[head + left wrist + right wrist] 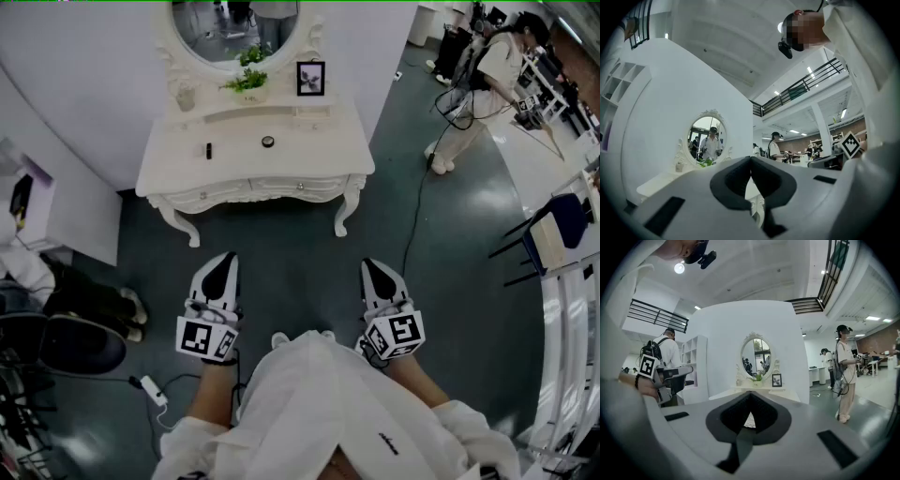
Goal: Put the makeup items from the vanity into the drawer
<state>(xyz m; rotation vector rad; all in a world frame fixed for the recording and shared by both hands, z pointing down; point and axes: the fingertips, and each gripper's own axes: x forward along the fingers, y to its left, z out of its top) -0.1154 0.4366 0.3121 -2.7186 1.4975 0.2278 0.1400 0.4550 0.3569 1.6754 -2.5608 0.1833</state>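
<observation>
Vanity (309, 155): white, glossy, carved curved legs, oval mirror (234, 28). On top: slim dark tube (208, 149) and round dark compact (268, 142), apart. Drawer (281, 187) closed. Both items readable in head view only. Left gripper (222, 265), right gripper (378, 272): well short of vanity. Gripper views: matte dark jaws meet at tips, nothing between.
</observation>
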